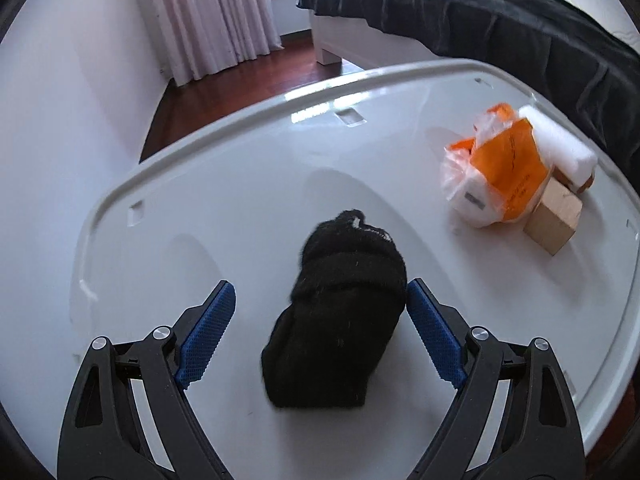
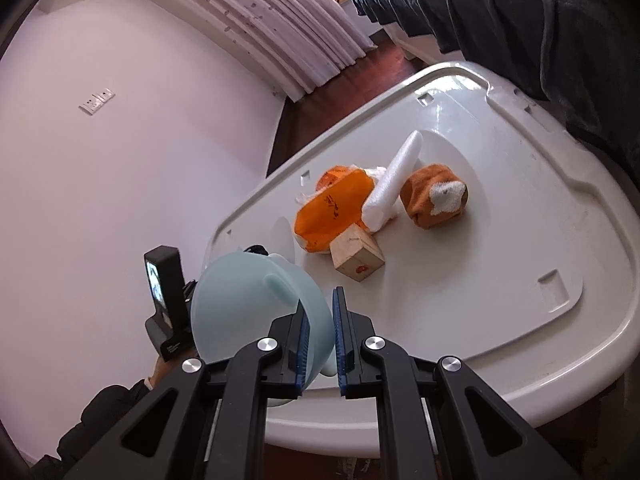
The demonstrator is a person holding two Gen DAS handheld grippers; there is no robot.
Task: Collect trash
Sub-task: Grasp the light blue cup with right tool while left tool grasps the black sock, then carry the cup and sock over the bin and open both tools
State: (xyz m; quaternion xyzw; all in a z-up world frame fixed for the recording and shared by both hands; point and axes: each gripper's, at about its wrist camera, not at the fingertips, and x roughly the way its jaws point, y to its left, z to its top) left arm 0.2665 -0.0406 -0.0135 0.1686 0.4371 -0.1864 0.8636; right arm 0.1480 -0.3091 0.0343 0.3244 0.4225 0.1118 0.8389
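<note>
Black knit fabric, a rolled sock-like bundle (image 1: 340, 320), lies on the white plastic surface (image 1: 240, 184) directly between the fingers of the left hand-held gripper (image 1: 320, 304), whose jaws stand wide apart; the right blue pad (image 1: 432, 328) looks to be just touching the bundle's side, while the left pad sits clear of it. The step in hand seems to be the reach onto this item, grasp not yet made. The next move would call for closing the jaws squarely across the soft roll, low enough that the fabric does not squash out and slip, then lifting it toward the container.

That container is a pale blue translucent bowl (image 2: 256, 304), held up off the surface edge by the right hand-held gripper (image 2: 320, 320), whose fingers are clamped on the bowl's rim with only a narrow gap between the pads. The bowl is tipped so its outer side faces the camera; whether anything lies inside cannot be told.

Farther along the surface is a cluster of other things: an orange and clear plastic bag (image 2: 332, 208), a white foam stick (image 2: 396, 176) leaning across it, a small wooden block (image 2: 358, 256) touching the bag's near side, and an orange and white rolled sock (image 2: 434, 196) just beside the foam. All of these remain to be gathered or left, so the task looks to be early

Beyond the surface stand a bed with a dark cover (image 1: 480, 12), pink curtains (image 1: 208, 12) and dark wood floor (image 1: 240, 76)
</note>
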